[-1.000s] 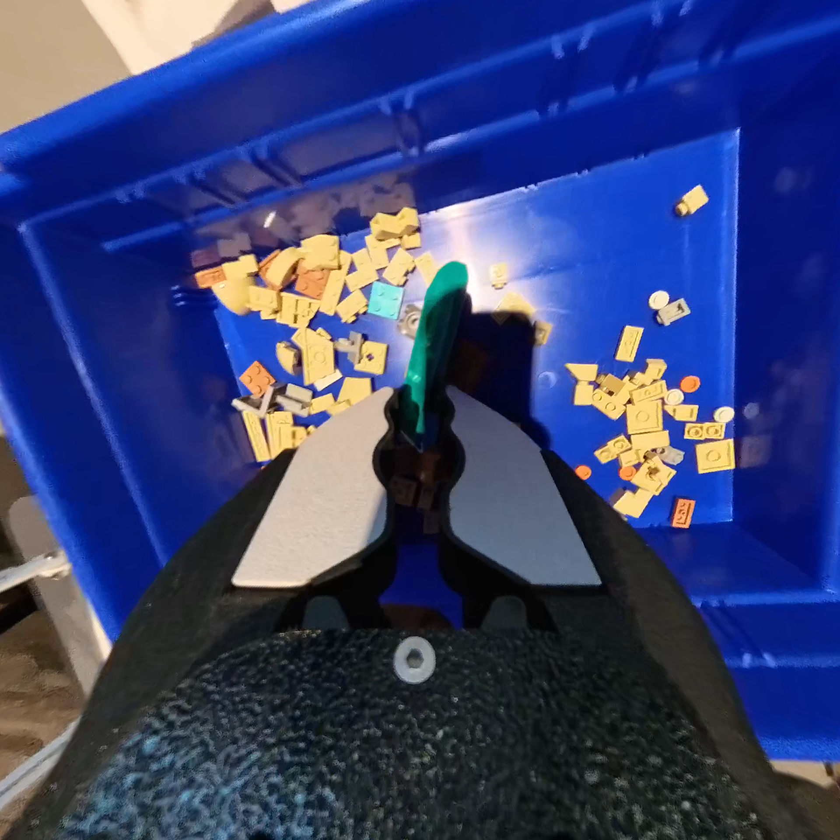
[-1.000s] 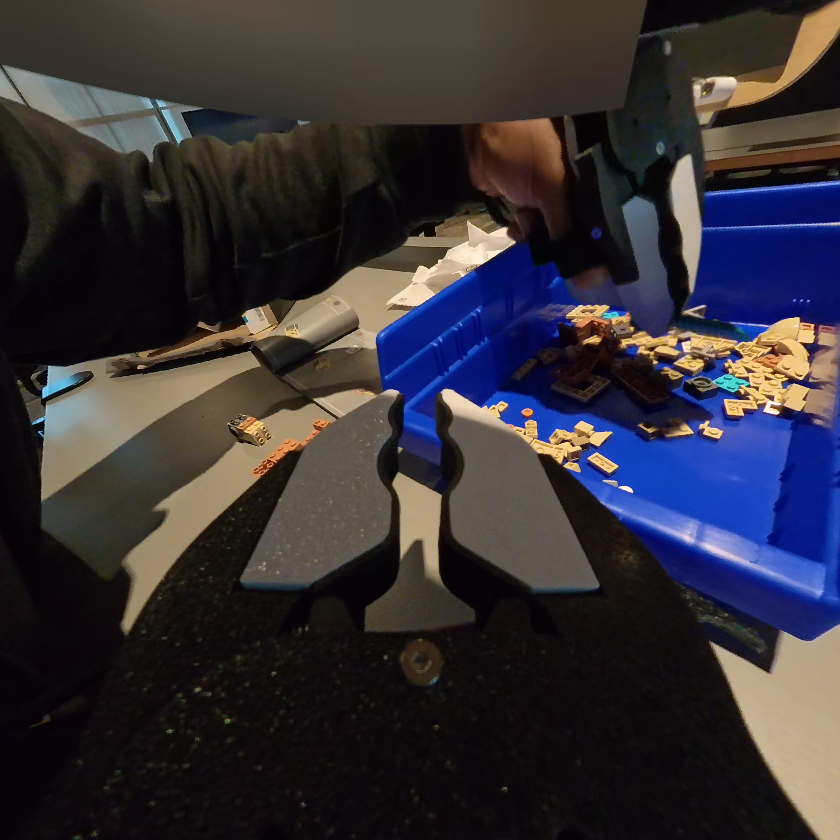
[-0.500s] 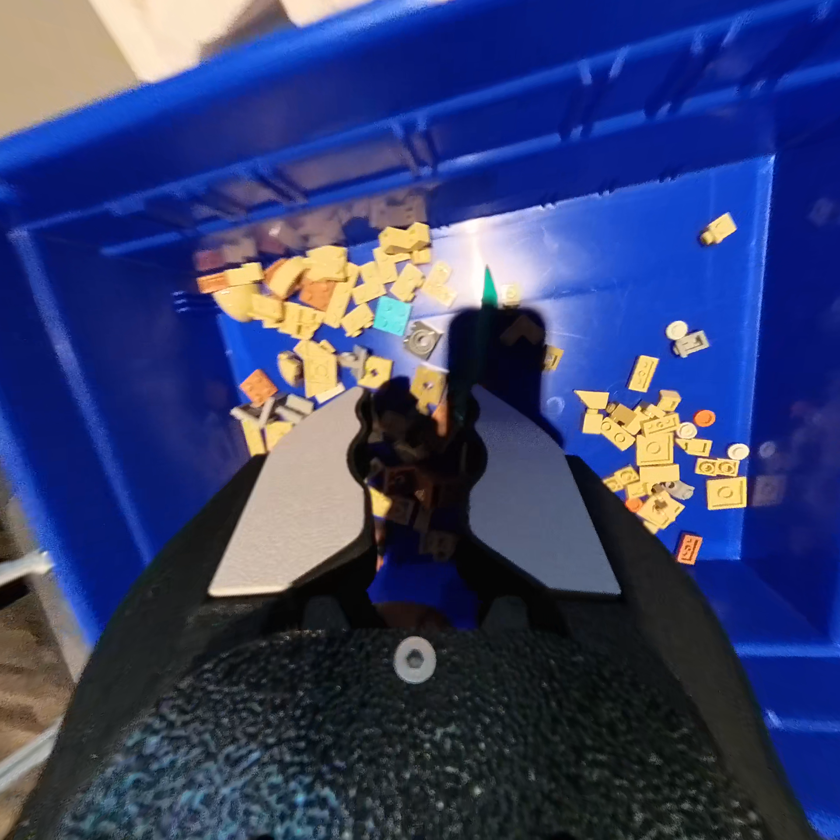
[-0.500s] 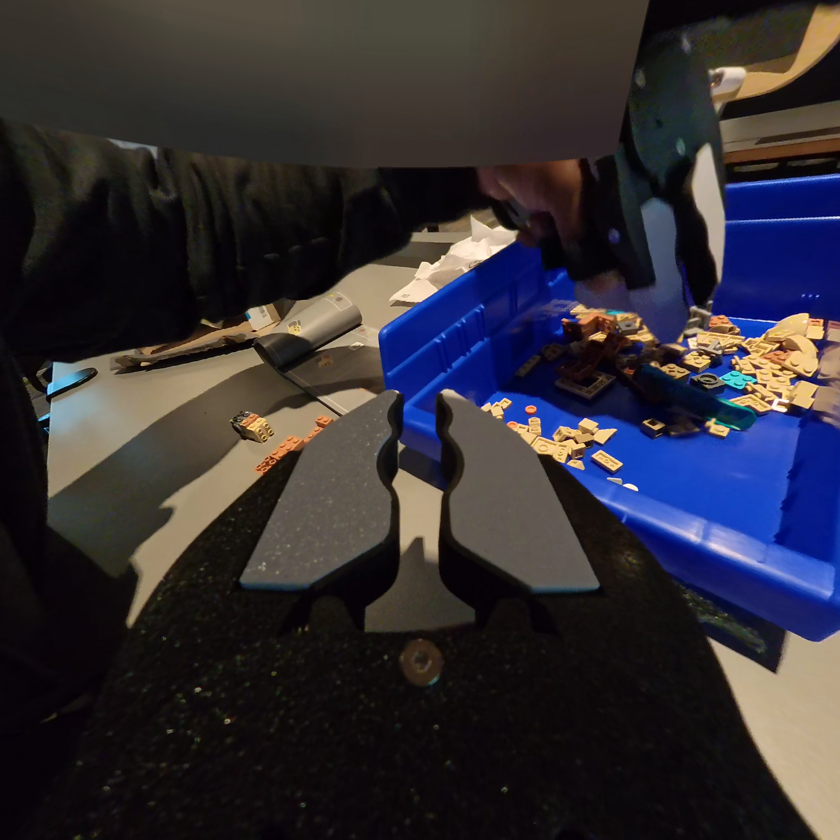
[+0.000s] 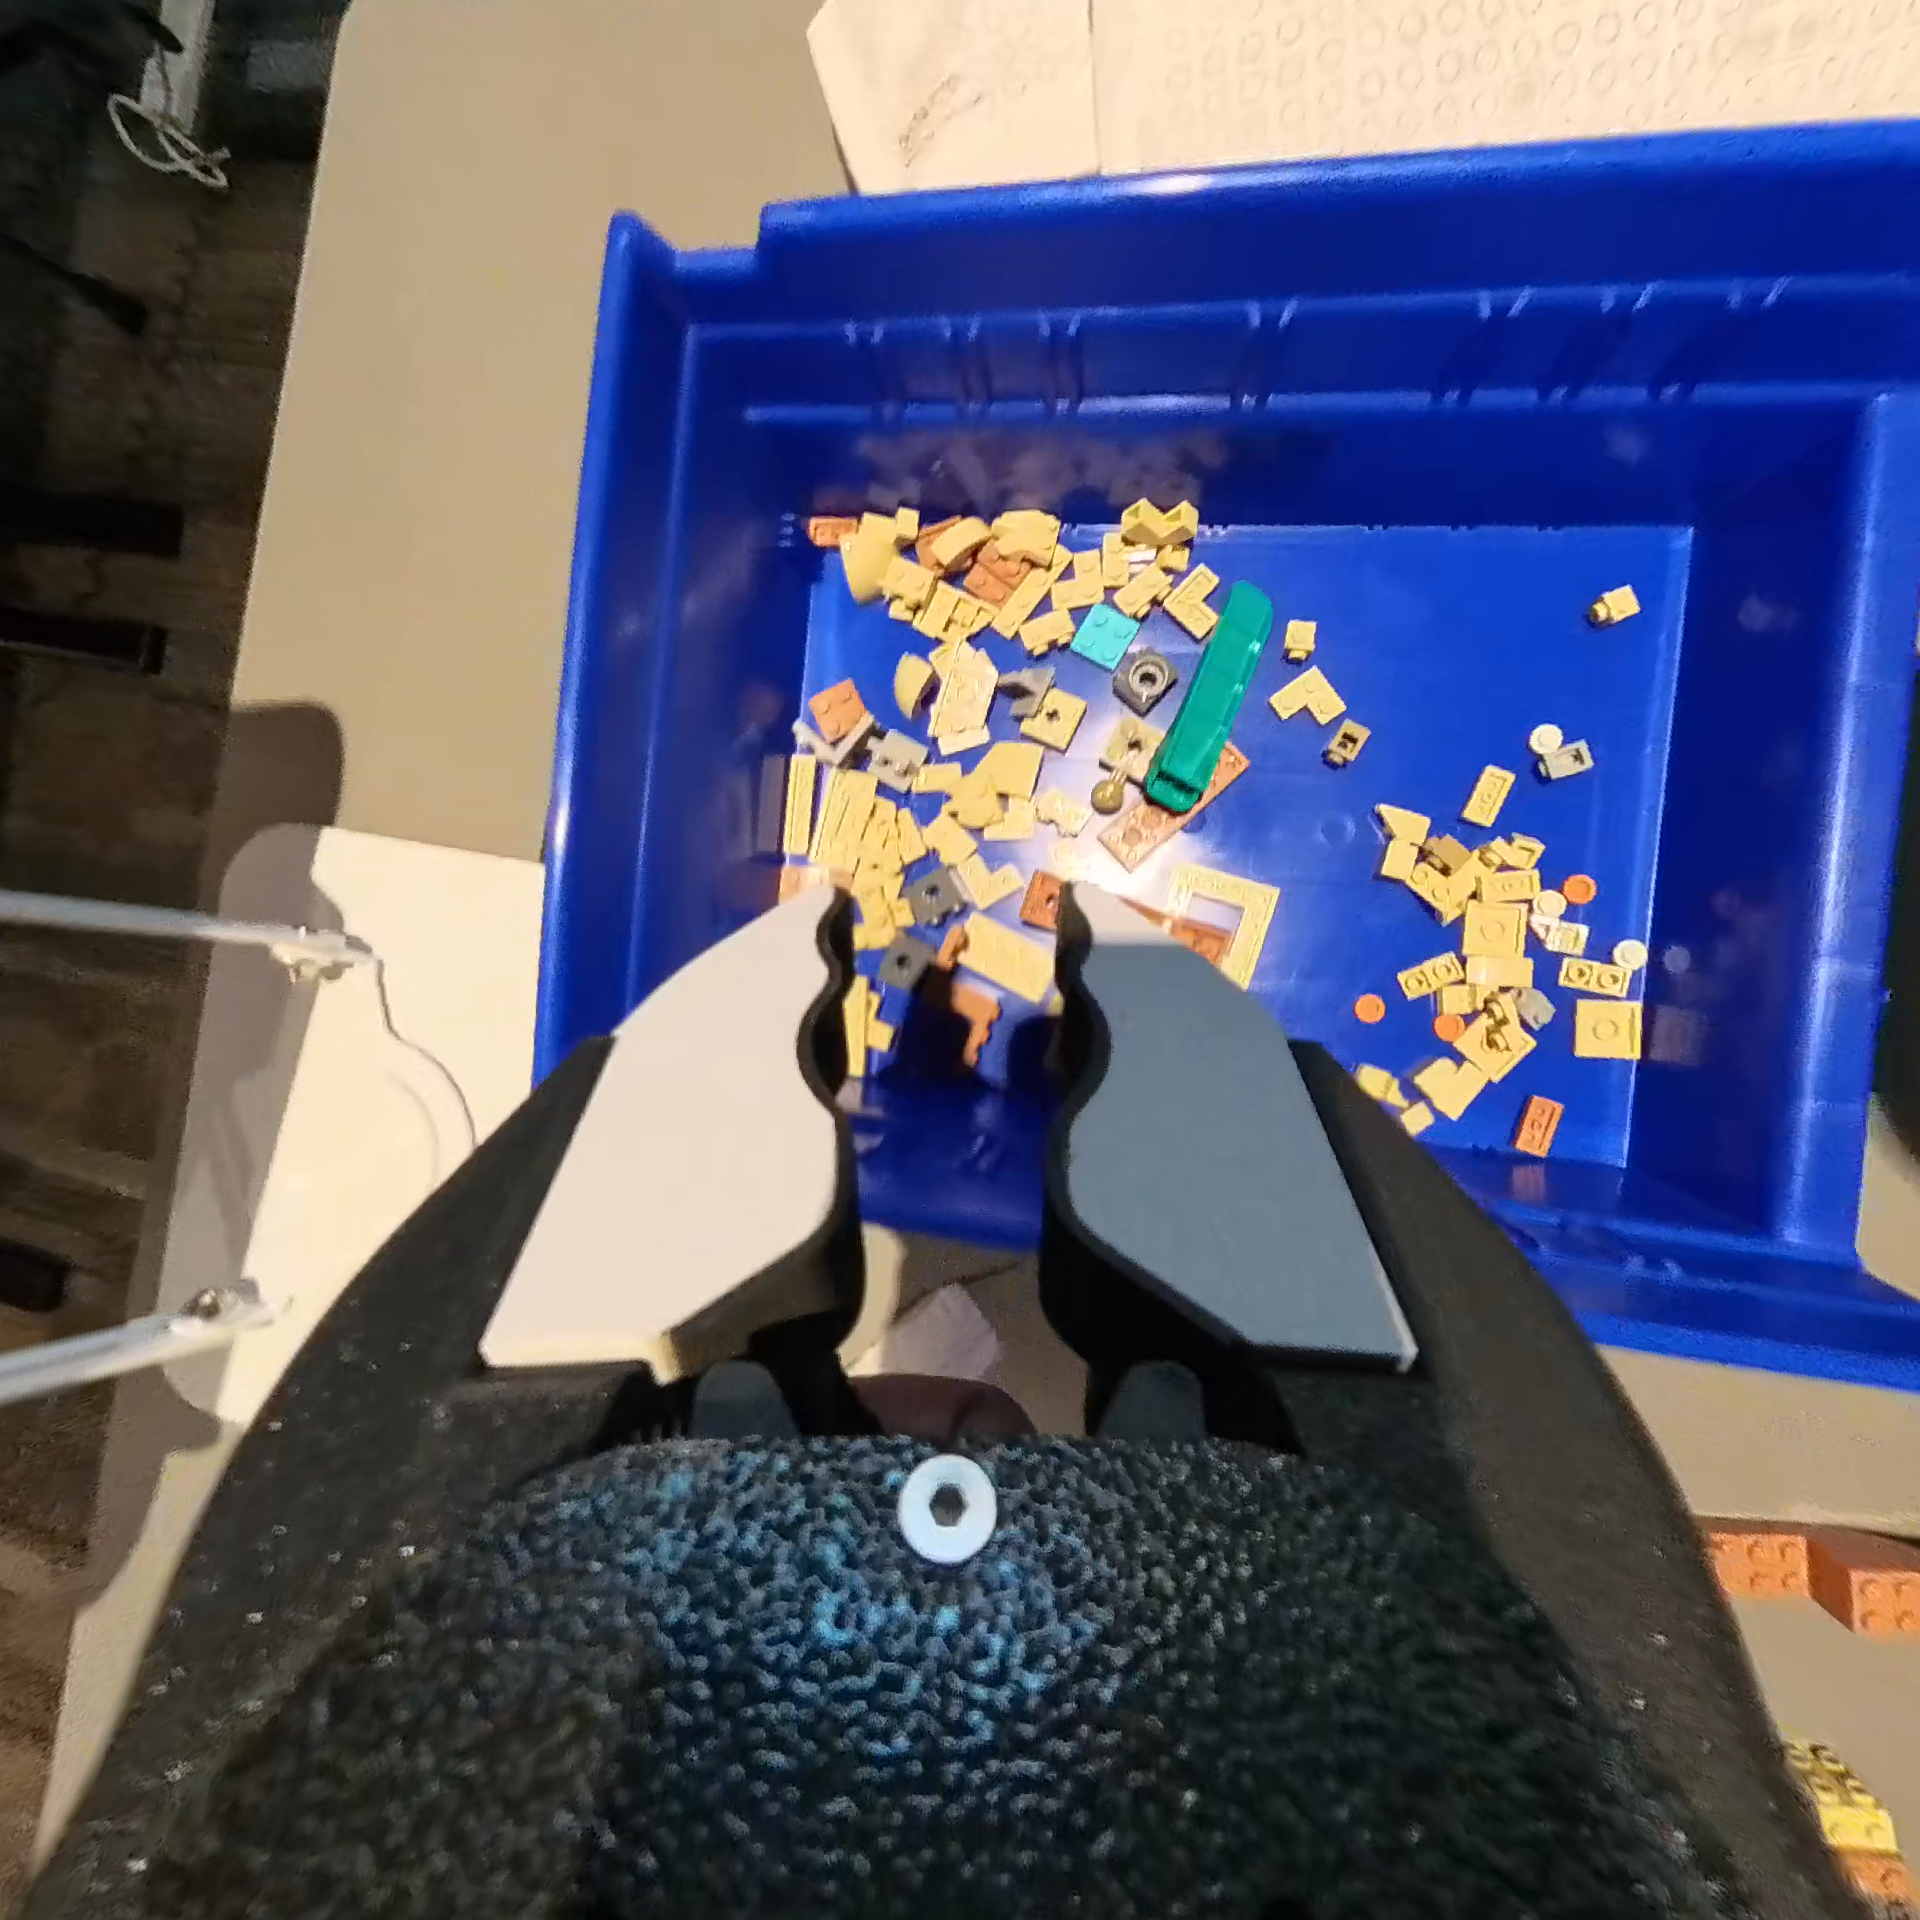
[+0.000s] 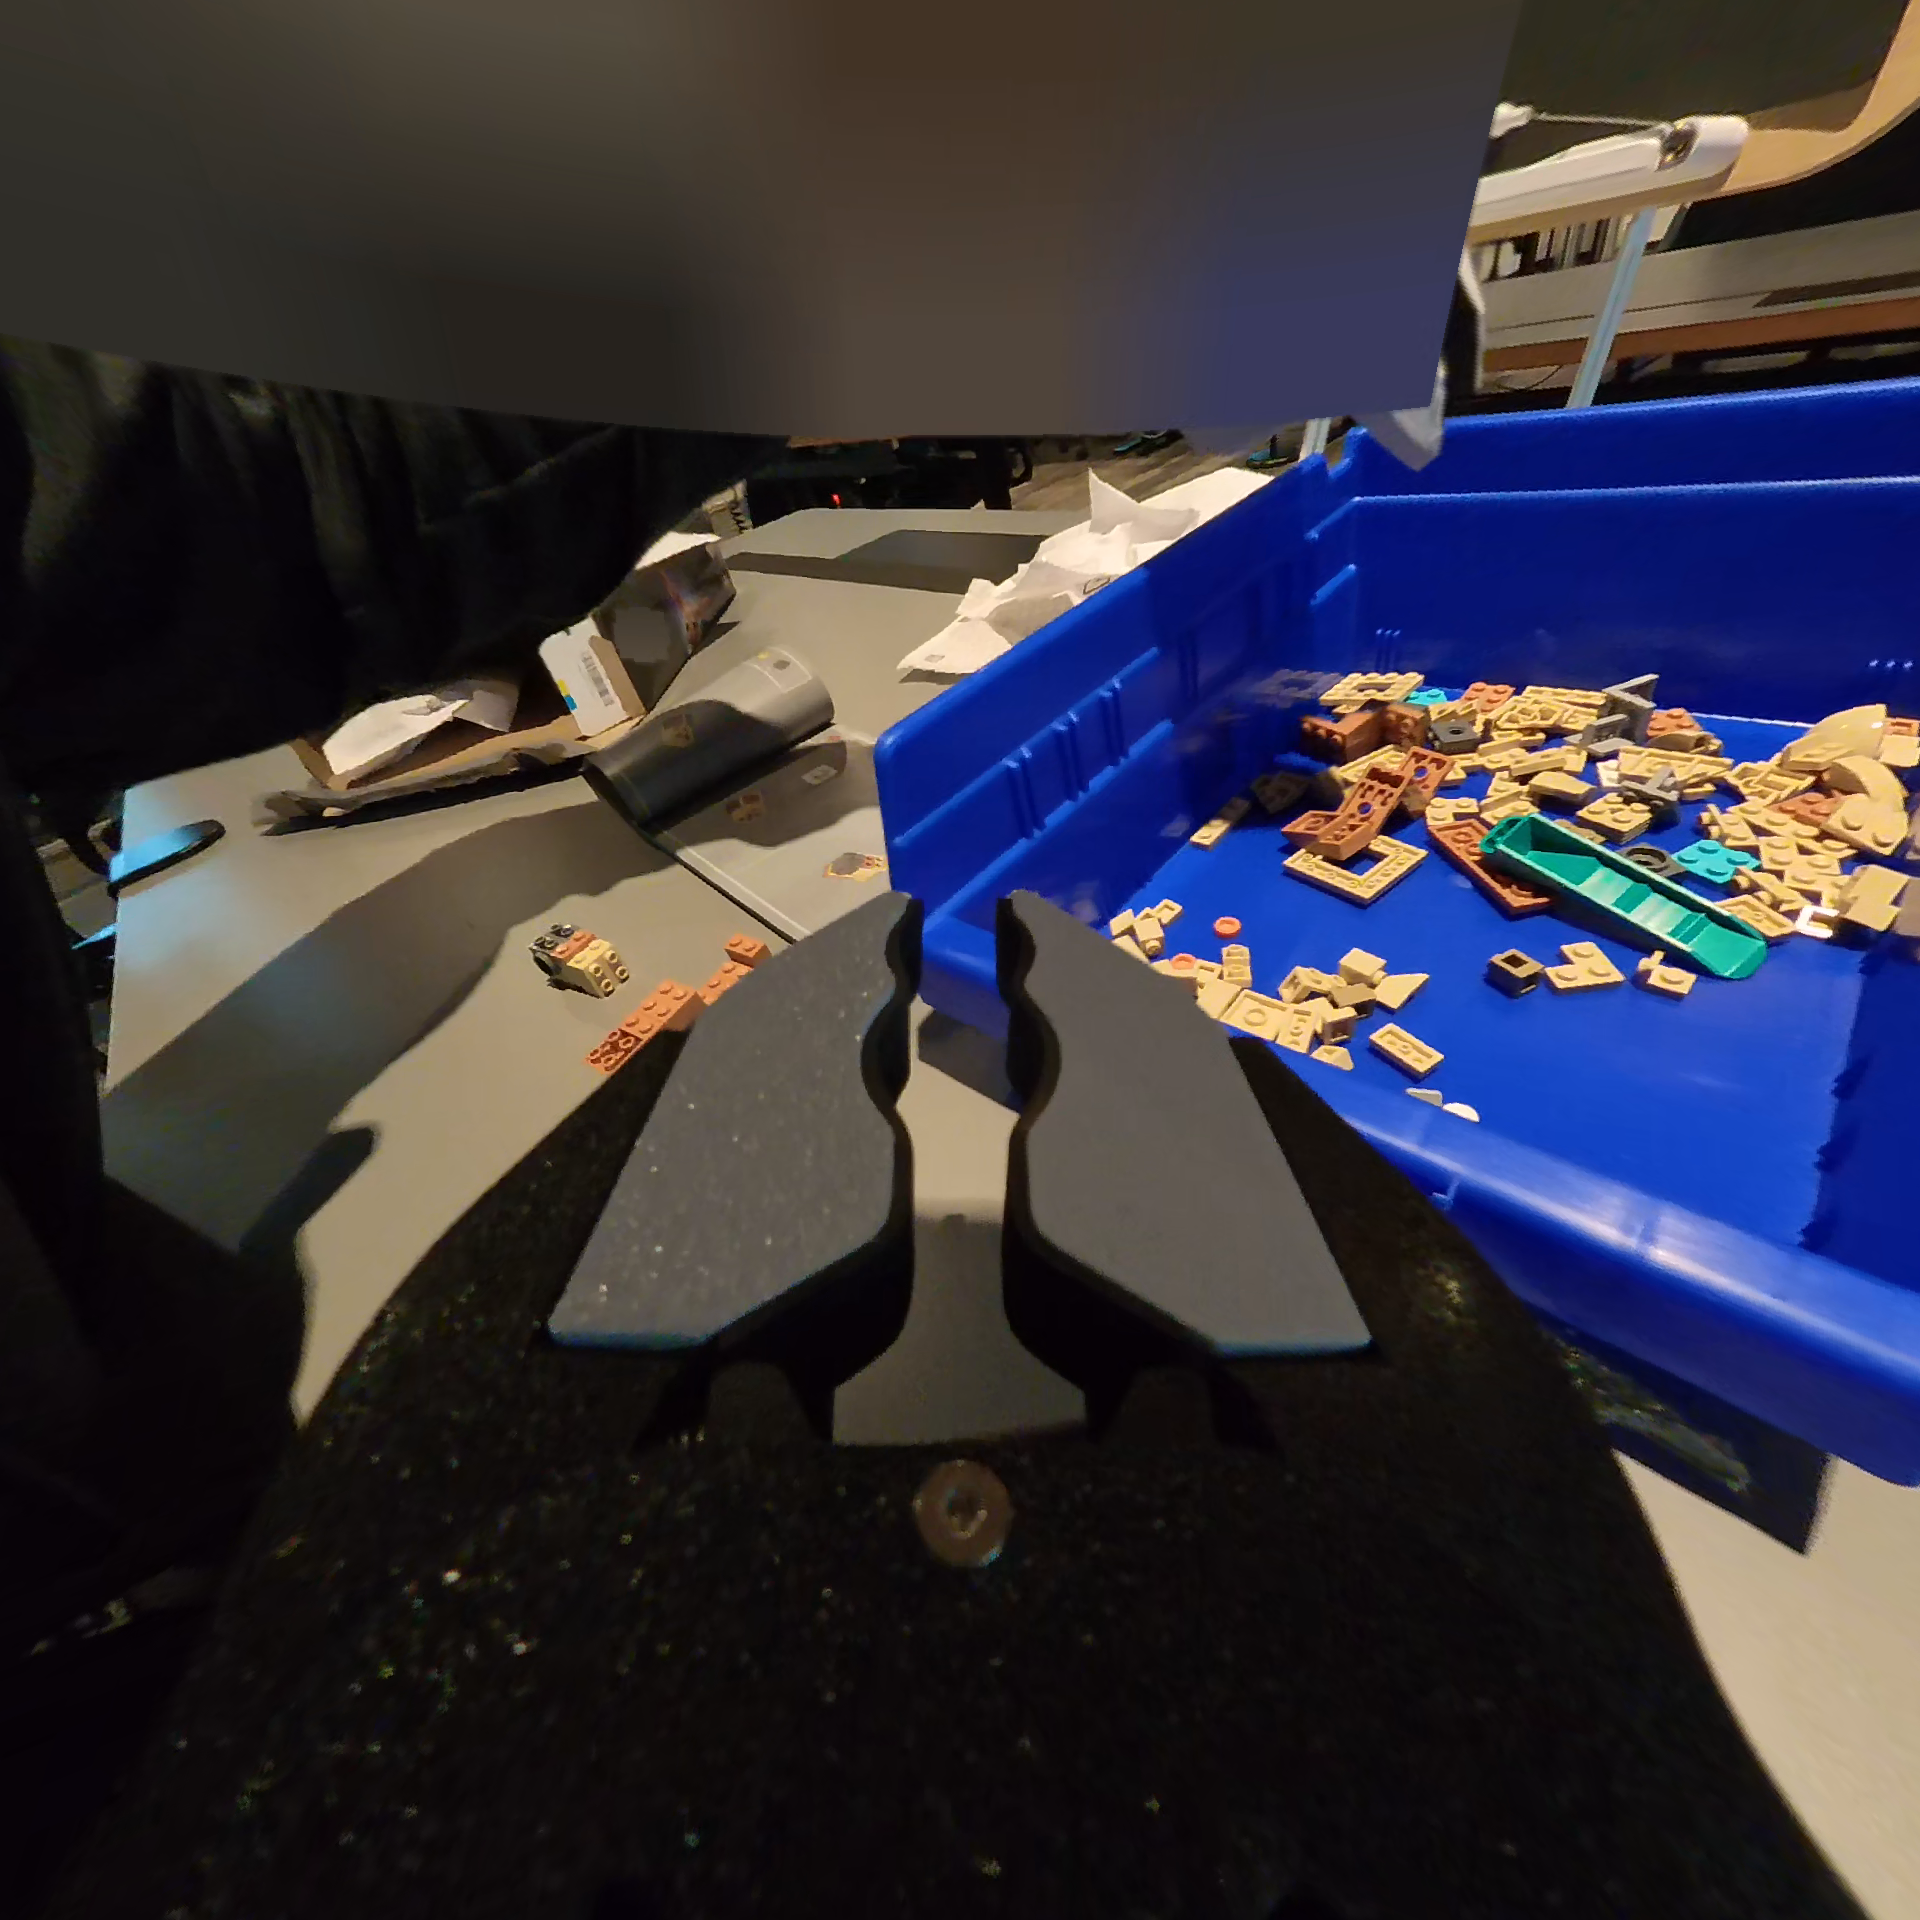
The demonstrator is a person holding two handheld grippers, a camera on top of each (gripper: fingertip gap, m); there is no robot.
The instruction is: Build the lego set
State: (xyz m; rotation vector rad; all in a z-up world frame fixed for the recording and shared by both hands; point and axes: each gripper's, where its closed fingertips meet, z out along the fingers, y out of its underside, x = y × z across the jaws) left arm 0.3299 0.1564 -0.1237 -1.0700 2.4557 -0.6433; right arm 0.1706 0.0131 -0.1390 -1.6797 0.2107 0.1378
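A blue bin [image 5: 623, 644] holds loose lego pieces: a big tan pile [image 5: 966, 748] on the left and a smaller tan pile [image 5: 1486, 935] on the right. A green brick separator [image 5: 1210, 696] lies flat among them, resting partly on a brown plate. My left gripper [image 5: 951, 904] is open and empty, raised above the bin's near side. My right gripper [image 6: 956, 914] is shut and empty, over the table just left of the bin [image 6: 1039, 748]. The separator [image 6: 1621, 904] also shows in the right wrist view.
On the grey table left of the bin are a small built piece [image 6: 580, 958] and a row of orange bricks [image 6: 675, 1008]. Farther back lie a curled booklet [image 6: 717, 738], a cardboard box [image 6: 644, 634] and crumpled paper [image 6: 1070, 582]. A dark sleeve [image 6: 260, 540] fills the left. Spacing between my two grippers at the tips: around 20 cm. The green brick separator [image 5: 1210, 696] lies some 12 cm from my left tips, 20 cm from my right tips.
My left gripper opened and let the green separator fall into the bin, then pulled back up out of the bin. My right gripper has stayed put.
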